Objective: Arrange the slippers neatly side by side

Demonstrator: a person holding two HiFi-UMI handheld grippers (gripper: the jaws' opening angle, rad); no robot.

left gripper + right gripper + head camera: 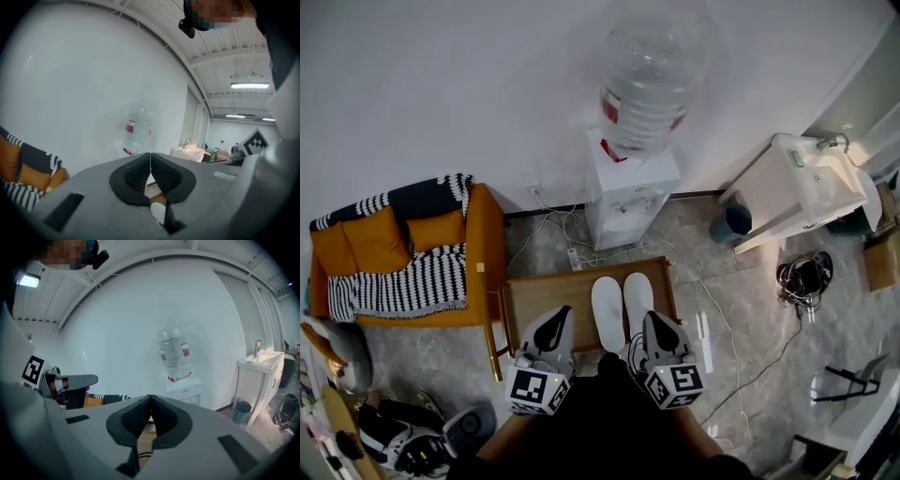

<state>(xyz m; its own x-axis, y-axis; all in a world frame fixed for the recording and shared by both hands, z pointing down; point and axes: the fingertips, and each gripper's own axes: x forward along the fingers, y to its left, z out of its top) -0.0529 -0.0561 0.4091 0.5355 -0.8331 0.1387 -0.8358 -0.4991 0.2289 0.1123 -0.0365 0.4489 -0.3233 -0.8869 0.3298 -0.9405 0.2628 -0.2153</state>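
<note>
Two white slippers lie side by side, toes toward the wall, on a low wooden table [539,298]: the left slipper [607,314] and the right slipper [637,294]. My left gripper [562,317] hovers over the table's near edge, just left of the pair, jaws shut on nothing. My right gripper [650,319] is raised over the heel end of the right slipper, also shut and empty. In the left gripper view the jaws [150,155] meet, and a sliver of white slipper [158,213] shows below them. The right gripper view shows closed jaws [150,398] above the table's wood [144,439].
A white water dispenser [630,192] with a large bottle [649,89] stands against the wall behind the table. An orange armchair with a striped blanket [403,262] is at the left. A white sink cabinet [797,187], a bin [733,222] and floor cables [572,239] lie to the right and behind.
</note>
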